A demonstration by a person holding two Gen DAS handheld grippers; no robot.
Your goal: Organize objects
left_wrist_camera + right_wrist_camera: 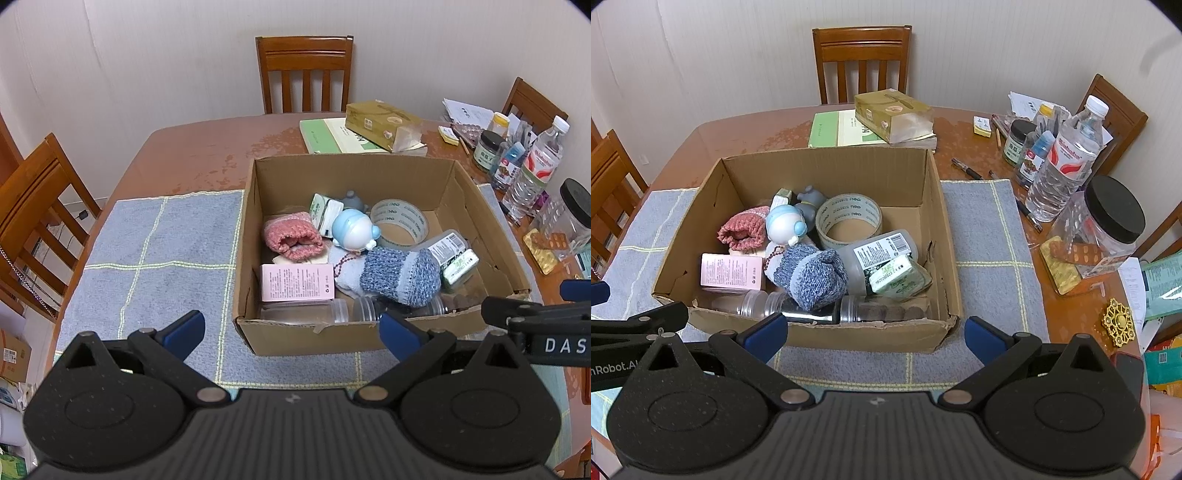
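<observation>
The cardboard box [827, 168] is seen at table centre on the blue cloth [982, 236], packed with tape roll [848, 220] at one o'clock, blue sock [812, 275], pink box [733, 276] at nine, while left gripper [291, 326] and right gripper [875, 332] are held spread, empty.

A brown cardboard box [827, 170] sits on a grey-blue cloth [155, 258] crossed by pale yellow lines, over a reddish-brown tabletop [207, 147]. Inside lie a pink knitted sock [744, 230], a blue-and-white flecked sock [812, 275], a pink carton [733, 275] and a pale blue-and-white figurine [785, 223].
</observation>
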